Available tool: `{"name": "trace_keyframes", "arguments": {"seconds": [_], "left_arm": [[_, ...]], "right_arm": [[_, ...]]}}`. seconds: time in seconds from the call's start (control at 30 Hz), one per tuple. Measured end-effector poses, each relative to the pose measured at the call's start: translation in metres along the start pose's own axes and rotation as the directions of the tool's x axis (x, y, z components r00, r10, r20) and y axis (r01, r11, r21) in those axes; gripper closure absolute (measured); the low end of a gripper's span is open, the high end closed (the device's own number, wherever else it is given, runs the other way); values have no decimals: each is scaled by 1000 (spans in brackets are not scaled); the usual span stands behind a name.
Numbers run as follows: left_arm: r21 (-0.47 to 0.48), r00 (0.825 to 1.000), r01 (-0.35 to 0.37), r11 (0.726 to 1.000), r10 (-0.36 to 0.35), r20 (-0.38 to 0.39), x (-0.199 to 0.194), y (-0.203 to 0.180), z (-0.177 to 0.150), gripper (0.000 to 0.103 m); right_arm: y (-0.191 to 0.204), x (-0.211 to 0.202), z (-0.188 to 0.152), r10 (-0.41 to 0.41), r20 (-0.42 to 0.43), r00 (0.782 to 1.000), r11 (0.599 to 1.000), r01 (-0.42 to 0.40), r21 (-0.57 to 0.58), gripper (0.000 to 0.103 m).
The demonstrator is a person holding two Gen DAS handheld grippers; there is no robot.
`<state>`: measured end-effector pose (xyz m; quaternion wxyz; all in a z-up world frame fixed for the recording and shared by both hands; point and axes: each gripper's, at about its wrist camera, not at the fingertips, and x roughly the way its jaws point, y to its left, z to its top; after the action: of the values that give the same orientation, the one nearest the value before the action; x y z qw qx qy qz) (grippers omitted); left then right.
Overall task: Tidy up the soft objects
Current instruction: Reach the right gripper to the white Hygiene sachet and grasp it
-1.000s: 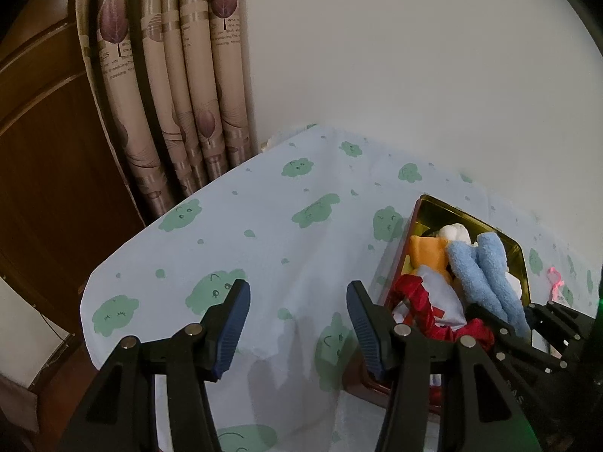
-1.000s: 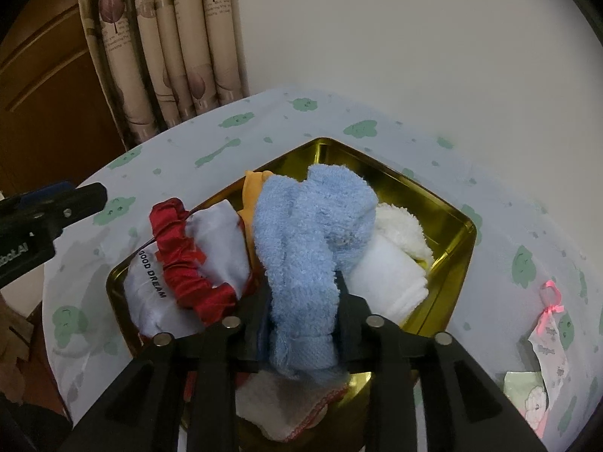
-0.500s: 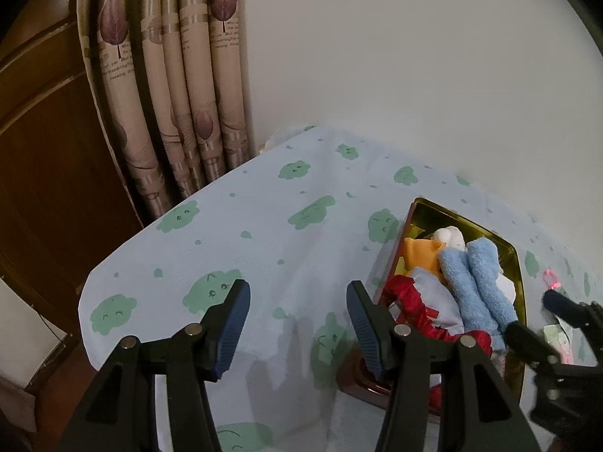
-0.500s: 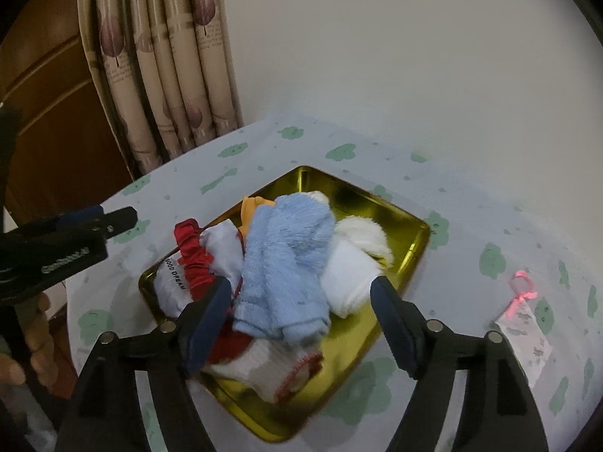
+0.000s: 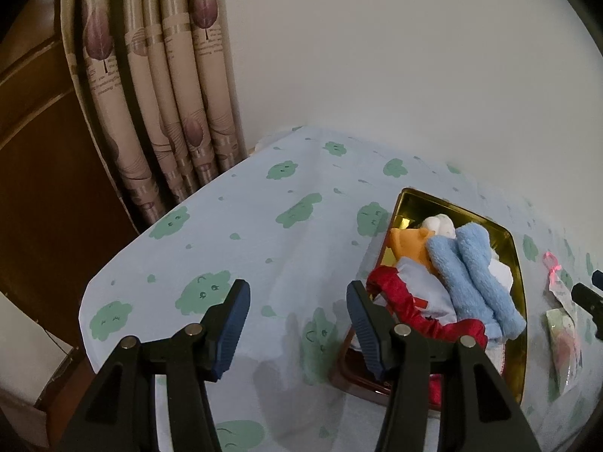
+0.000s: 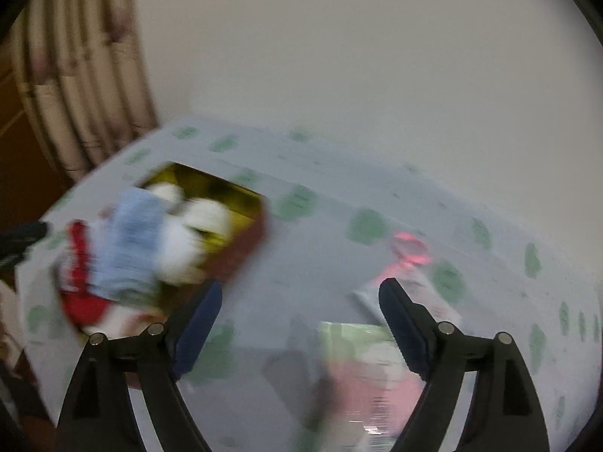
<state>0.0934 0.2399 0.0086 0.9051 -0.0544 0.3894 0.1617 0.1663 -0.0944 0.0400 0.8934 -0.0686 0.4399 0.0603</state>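
A gold tray [image 5: 514,263] [image 6: 241,196] on the green-patterned tablecloth holds the soft things. A folded blue towel [image 5: 471,267] [image 6: 128,241] lies on top, beside an orange cloth [image 5: 409,243], white plush pieces [image 5: 439,224] [image 6: 203,226] and a white cloth with a red ruffled band [image 5: 407,305]. My left gripper [image 5: 297,312] hangs open over bare cloth, just left of the tray. My right gripper [image 6: 299,320] has its jaws opening with nothing between them; it is right of the tray, above a clear packet [image 6: 361,361]. That view is blurred.
A packet with a pink ribbon [image 5: 561,301] [image 6: 407,248] lies on the tablecloth [image 5: 264,226] right of the tray. A white wall stands behind the table. A patterned curtain [image 5: 158,94] and dark wood panelling are at the left, past the table's edge.
My right gripper let go of the blue towel, which now lies in the tray, and swung away to the right over the packets. The left gripper kept still.
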Motion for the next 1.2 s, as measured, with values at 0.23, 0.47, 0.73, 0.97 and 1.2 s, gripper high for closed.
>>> {"name": "trace_keyframes", "arguments": {"seconds": [0.23,0.47,0.73,0.97,1.2], "left_arm": [[22,1000,-4,1000,4,-3,1,-4,-1,48],[38,1000,-10,999,10,-17,6,-6,-1,48],[76,1000,-24,997,25,-15,8,-12,-4,48],[74,999,-23,997,25,-21,9,-14,-4,48],[81,999,-25,996,26,-18,9,-14,-4,48]], "right_arm": [[-50,43,-6,-83,-115,990,996,85,15,14],[-59,78,-9,-111,-166,980,994,112,-3,11],[-80,106,-8,-119,-194,974,991,129,37,13],[-115,102,-9,-103,-171,980,978,132,164,61],[-120,89,-19,-109,-133,985,977,131,168,80]]}}
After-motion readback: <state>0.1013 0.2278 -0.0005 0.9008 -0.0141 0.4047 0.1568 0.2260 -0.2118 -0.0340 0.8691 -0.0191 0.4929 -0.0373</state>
